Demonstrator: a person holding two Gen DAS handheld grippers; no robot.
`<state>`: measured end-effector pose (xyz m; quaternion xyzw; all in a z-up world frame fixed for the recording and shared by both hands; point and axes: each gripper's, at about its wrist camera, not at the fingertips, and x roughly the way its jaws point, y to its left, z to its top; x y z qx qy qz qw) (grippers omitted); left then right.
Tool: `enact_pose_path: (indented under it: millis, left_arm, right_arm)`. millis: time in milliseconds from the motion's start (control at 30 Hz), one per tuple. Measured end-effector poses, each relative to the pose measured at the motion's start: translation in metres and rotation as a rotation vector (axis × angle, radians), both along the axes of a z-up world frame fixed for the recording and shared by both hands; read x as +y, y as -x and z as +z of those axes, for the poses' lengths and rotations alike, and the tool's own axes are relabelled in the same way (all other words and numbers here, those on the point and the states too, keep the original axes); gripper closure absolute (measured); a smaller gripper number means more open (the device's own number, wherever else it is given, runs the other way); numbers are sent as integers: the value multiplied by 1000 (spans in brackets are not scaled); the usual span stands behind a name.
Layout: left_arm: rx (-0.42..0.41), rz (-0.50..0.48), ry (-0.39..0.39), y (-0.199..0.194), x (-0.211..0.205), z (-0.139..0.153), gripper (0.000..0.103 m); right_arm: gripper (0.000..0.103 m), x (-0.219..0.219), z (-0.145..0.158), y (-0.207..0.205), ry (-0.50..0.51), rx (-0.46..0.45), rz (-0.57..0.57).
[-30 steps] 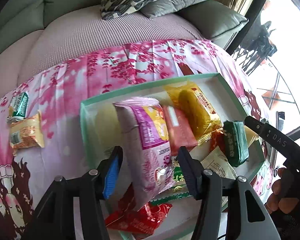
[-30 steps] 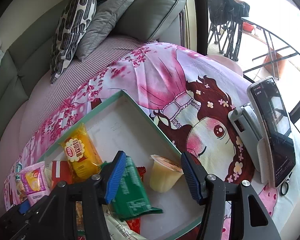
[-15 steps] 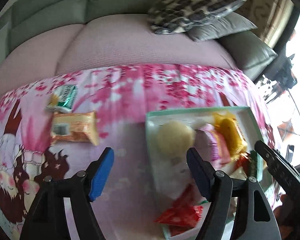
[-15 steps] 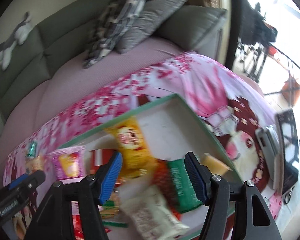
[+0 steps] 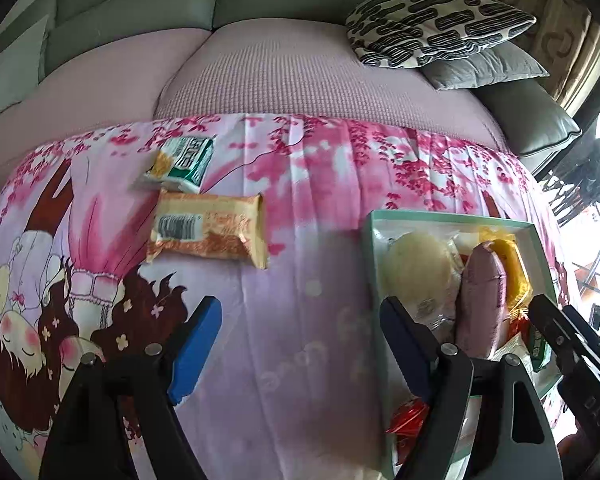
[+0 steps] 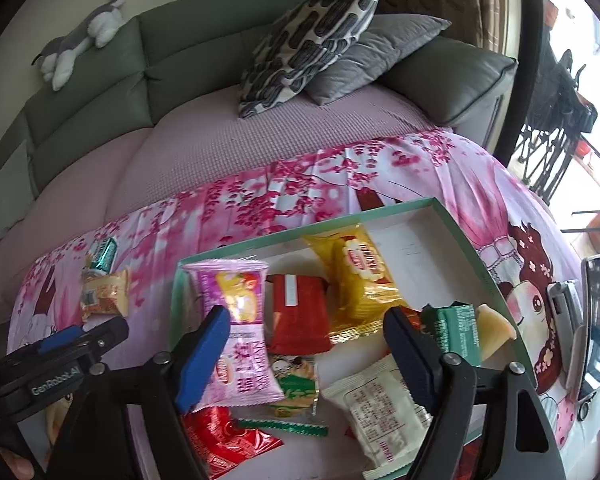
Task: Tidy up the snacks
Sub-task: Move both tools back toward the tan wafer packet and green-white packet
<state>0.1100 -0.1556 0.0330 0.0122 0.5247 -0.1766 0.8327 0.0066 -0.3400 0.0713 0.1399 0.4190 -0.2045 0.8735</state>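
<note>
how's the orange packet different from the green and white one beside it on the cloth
The orange packet is longer and lies crosswise, barcode up; the green and white packet is shorter, lies tilted and sits farther back toward the sofa. Both are sealed snacks lying flat on the pink cloth, outside the tray.

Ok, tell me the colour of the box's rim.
Mint green, with a white inside. The box rim shows best in the right wrist view.
</note>
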Motion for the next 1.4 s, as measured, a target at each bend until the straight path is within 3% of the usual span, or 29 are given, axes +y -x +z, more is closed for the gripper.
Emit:
enact_pose_path:
  millis: [133,200,233,1100,1400]
  left_arm:
    - [-1,12,-2,2,5,-6,20]
    - [2,21,-2,3,8,-10,7]
    - [1,23,-2,4,8,-11,6]
    - [-29,37,-16,9,11,-17,4]
    - [0,76,-75,2,29,-17,4]
  right_arm:
    - [19,5,-2,0,-1,-4,4]
    - [3,7,-6,0,-5,5,5]
    - [0,8,-7,0,-6,9,6]
    - [0,22,-8,-6,3,9,63]
    - [0,47,-3,-12,0,-16,136]
